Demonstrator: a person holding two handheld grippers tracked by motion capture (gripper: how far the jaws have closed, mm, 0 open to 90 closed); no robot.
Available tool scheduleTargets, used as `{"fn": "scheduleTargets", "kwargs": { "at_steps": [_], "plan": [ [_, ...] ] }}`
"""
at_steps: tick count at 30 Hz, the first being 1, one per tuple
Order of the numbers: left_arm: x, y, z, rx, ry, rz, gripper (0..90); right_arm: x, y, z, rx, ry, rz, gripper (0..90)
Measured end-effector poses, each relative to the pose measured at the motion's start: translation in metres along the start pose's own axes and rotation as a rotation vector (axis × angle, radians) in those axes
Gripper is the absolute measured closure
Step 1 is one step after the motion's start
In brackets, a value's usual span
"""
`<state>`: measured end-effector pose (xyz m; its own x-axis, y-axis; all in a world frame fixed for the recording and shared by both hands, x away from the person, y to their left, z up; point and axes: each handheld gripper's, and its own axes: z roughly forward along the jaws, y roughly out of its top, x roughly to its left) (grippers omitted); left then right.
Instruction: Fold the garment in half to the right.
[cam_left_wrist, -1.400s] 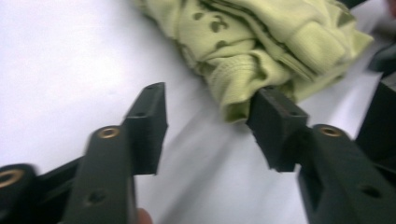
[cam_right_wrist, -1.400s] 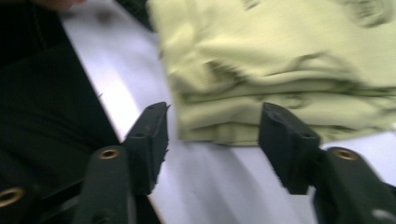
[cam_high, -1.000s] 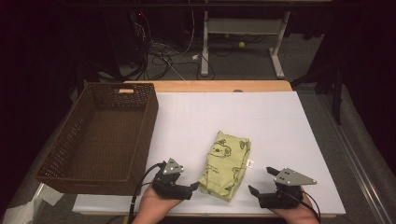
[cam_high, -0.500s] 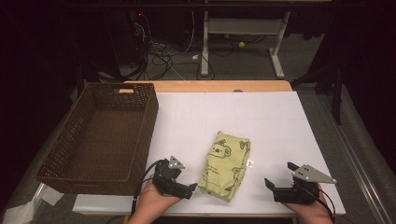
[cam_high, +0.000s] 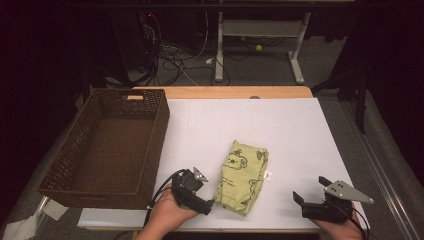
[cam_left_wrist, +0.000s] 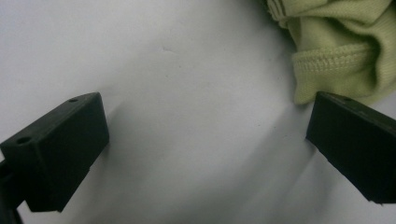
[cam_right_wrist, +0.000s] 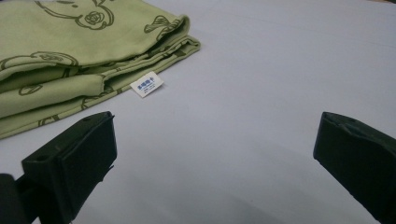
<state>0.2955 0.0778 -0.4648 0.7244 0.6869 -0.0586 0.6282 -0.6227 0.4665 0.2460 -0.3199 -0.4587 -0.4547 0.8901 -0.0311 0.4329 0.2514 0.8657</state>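
A brown wicker basket (cam_high: 107, 145) is sitting at the left edge of the table (cam_high: 280, 125), well apart from the folded green garment (cam_high: 242, 176), which is lying on the white surface near the front edge, between the two grippers. Nothing is standing between either gripper and the cloth. The left gripper (cam_high: 200, 202) is resting just beside the garment's near left corner; its jaws have just been opening and are now standing wide apart with only bare table between them. The right gripper (cam_high: 305, 197) is hovering well to the right of the garment, its jaws likewise spread and gripping nothing. The left gripper view is showing the garment (cam_left_wrist: 336, 51) up close: a ribbed, soft knit with a stitched hem bunching just beyond one black jaw, though whether it touches is unclear. The right gripper view is showing the cloth (cam_right_wrist: 79, 60) from the side, its stacked folds, dark printed bear outlines and a small white label (cam_right_wrist: 146, 84) sticking out from the edge. The high view is showing that label as a tiny speck, plus cables and desk legs on the floor beyond.
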Motion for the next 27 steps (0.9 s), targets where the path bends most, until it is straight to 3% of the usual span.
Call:
{"fn": "scheduleTargets", "kwargs": {
  "at_steps": [4,14,24,27],
  "plan": [
    [-0.003,-0.001,-0.001,0.019,-0.002,0.012,0.0,0.002,0.002,0.005,-0.004,0.008,0.004,0.3],
    [-0.005,0.002,-0.002,0.049,-0.028,0.062,0.0,0.010,0.005,0.016,0.006,0.046,-0.041,0.4],
    [-0.015,0.007,-0.004,0.108,-0.052,0.118,0.1,0.013,0.003,0.004,-0.010,0.022,-0.036,0.4],
    [-0.017,0.008,-0.005,0.119,-0.059,0.138,2.7,0.015,0.002,0.003,-0.016,0.036,-0.053,0.4]
  ]
}}
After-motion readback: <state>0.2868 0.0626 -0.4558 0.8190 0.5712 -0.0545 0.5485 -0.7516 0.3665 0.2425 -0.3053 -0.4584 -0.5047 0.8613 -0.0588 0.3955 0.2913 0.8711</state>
